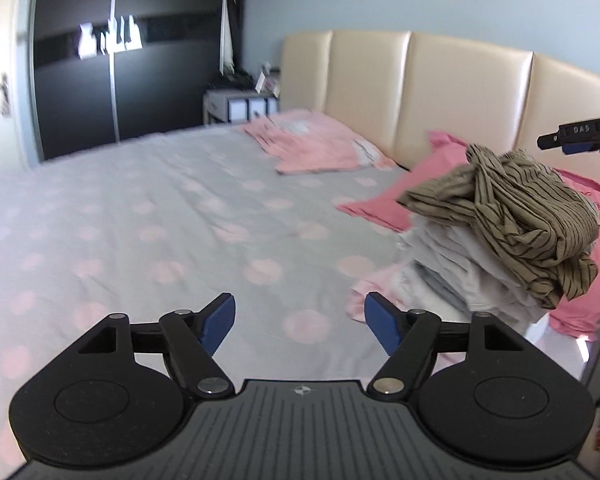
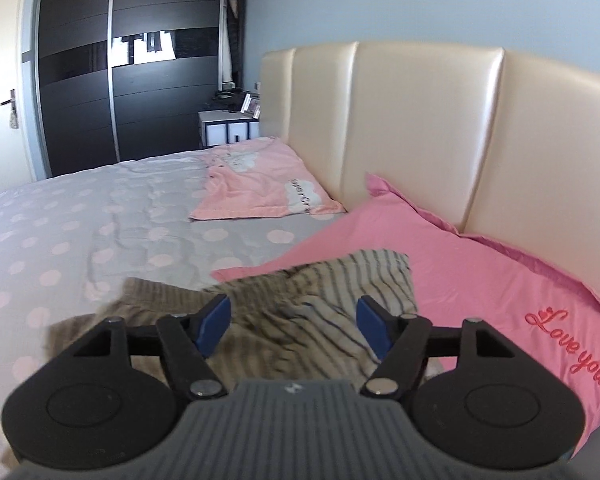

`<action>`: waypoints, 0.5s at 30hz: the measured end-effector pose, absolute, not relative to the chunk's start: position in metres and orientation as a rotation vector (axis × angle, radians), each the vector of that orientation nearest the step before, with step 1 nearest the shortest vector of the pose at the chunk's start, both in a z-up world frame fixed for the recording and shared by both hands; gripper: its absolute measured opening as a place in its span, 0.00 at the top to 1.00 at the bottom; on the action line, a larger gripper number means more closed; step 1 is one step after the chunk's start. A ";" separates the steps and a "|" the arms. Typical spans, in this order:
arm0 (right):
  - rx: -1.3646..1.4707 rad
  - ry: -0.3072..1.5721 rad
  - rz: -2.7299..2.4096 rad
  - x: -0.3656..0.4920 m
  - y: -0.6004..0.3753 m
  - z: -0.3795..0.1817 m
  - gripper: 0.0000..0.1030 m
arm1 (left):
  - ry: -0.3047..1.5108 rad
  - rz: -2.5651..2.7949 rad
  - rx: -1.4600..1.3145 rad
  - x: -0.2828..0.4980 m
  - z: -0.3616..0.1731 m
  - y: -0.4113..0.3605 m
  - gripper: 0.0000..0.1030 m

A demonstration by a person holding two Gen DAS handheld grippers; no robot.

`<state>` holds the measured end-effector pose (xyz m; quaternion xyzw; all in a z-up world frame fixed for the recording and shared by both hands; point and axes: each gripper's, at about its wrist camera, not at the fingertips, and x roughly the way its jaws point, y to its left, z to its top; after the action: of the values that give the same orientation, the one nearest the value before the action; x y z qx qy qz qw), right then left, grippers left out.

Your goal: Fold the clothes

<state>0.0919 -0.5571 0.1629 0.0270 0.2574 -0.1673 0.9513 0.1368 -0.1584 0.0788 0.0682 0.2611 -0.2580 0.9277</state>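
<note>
A: Where is the laundry lying?

B: A crumpled olive-brown garment with thin dark stripes (image 1: 512, 216) sits on top of a stack of folded pale grey and white clothes (image 1: 456, 276), at the right side of the bed with the grey sheet dotted in pale pink (image 1: 148, 216). The stack stands against a bright pink pillow embroidered "Love you" (image 2: 480, 272), which leans on the cream padded headboard (image 1: 440, 88).

A: And the left hand-held gripper?

B: The left hand-held gripper (image 1: 300, 320) hangs over bare sheet with its blue-padded fingers (image 1: 220, 322) spread wide apart, nothing between them. The stack is off to its right, not touching it.

A: The right one?

B: The right hand-held gripper (image 2: 294, 324) is also spread apart and empty. It hovers over the striped garment, which is blurred in its own view, so I cannot tell whether the pads touch the cloth. From the left wrist view, it shows at the far right edge, above and beyond the pile.

A: Anything else on the bed?

B: A flat light pink pillow with a white cloud print (image 2: 260, 188) lies near the headboard, well apart from the stack. Beyond the bed stand a dark sliding-door wardrobe (image 1: 128, 80) and a small white bedside cabinet (image 2: 228, 130).
</note>
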 end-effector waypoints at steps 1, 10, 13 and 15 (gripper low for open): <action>0.053 0.514 -0.323 0.090 -0.548 0.169 0.26 | 0.511 -0.519 0.154 0.131 0.082 -0.153 0.28; 0.039 0.530 -0.129 0.083 -0.443 0.202 0.13 | 0.345 -0.463 0.264 0.073 0.100 -0.116 0.20; 0.055 0.575 -0.069 0.085 -0.410 0.198 0.12 | 0.334 -0.455 0.268 0.062 0.101 -0.105 0.20; 0.073 0.601 -0.026 0.085 -0.389 0.194 0.11 | 0.323 -0.445 0.268 0.055 0.101 -0.097 0.20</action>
<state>0.0850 -0.3894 0.1944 0.0360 0.2958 -0.0130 0.9545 0.0547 -0.0975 0.1013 0.1317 0.1591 -0.2191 0.9536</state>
